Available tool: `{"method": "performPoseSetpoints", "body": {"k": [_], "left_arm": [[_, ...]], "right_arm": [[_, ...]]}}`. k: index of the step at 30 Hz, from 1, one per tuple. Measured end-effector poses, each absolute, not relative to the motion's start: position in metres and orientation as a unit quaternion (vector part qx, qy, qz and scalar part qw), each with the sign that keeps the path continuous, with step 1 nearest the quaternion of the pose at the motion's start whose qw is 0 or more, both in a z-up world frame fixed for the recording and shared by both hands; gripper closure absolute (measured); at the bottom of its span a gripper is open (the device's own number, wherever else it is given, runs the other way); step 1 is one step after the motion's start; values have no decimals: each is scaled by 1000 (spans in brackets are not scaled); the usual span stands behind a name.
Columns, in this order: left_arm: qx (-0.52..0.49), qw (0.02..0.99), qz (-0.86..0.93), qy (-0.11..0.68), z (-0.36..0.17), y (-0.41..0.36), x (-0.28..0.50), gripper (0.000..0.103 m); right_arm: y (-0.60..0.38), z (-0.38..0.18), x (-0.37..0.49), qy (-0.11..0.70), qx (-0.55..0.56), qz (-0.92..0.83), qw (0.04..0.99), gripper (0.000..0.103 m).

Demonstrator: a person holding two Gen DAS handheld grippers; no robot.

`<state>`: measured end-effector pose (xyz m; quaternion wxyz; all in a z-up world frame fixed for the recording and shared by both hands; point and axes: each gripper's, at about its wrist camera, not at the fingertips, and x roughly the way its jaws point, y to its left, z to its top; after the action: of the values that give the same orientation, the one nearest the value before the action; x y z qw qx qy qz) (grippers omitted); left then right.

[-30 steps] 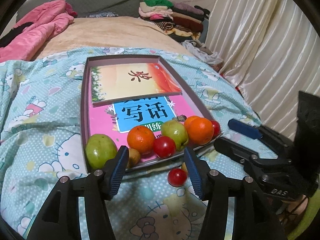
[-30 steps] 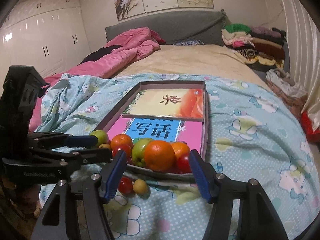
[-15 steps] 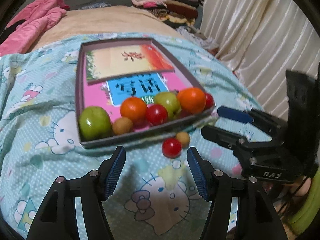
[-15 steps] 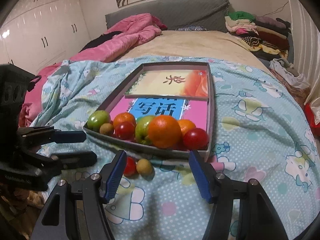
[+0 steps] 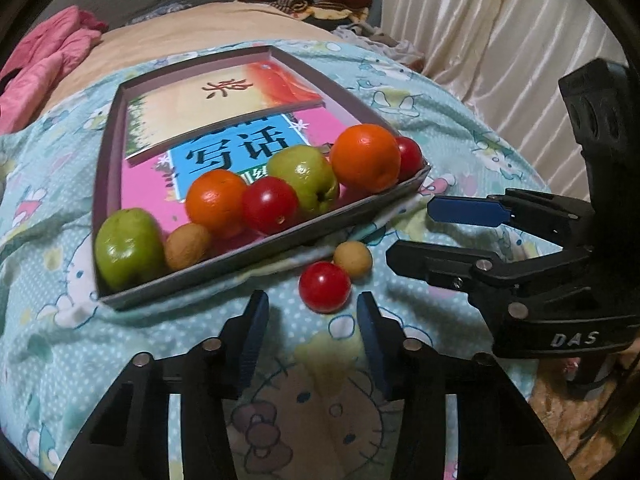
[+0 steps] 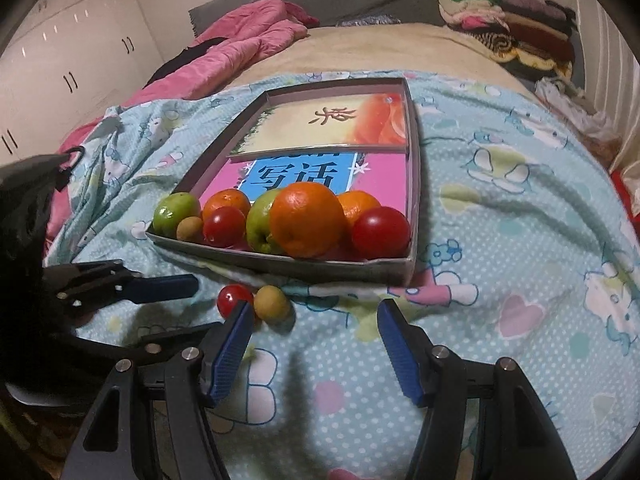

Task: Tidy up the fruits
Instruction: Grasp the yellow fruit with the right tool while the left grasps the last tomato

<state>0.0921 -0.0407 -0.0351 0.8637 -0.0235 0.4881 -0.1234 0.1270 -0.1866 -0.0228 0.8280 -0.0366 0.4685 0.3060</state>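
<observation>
A shallow grey box tray [image 5: 256, 254] [image 6: 412, 184] lies on the bed and holds books and several fruits: green apples, oranges, red tomatoes and a small tan fruit. A loose red tomato [image 5: 324, 287] [image 6: 233, 299] and a small yellow-tan fruit [image 5: 353, 259] [image 6: 272, 304] lie on the blanket just outside the tray's near wall. My left gripper [image 5: 312, 320] is open, its jaws just short of the loose tomato. My right gripper [image 6: 314, 326] is open and empty, beside the yellow fruit; it also shows in the left wrist view [image 5: 424, 232].
The bed is covered by a light blue cartoon blanket [image 6: 520, 240]. A pink quilt [image 6: 240, 52] lies at the far left, folded clothes [image 6: 500, 16] at the far right, white curtains [image 5: 500, 40] along the right side.
Both grippers have tilted down and moved closer to the blanket in front of the tray. The left gripper's jaws have narrowed somewhat and now frame the loose tomato. The fruits have not moved.
</observation>
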Motion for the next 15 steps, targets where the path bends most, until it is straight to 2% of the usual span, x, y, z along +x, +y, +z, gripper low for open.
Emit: {"method": "performPoseSetpoints", "body": {"k": [3,6,8,15], "left_arm": [[-18,864,-130,486,-37,-43,99,67],[-19,862,-142,486,-39,-44,101,75],[-17,861,-141,488,-39,-43,101,75],[-35,860,-118,496,-38,-23,96,76]], "right_arm": [[-186,-28,132,484,-27,311,817,40],[-183,-31,133,494,-22,322,807,48],[-180,-32,133,493,-27,333,803,54],[-154,-38,132,485,-76,359,794,64]]}}
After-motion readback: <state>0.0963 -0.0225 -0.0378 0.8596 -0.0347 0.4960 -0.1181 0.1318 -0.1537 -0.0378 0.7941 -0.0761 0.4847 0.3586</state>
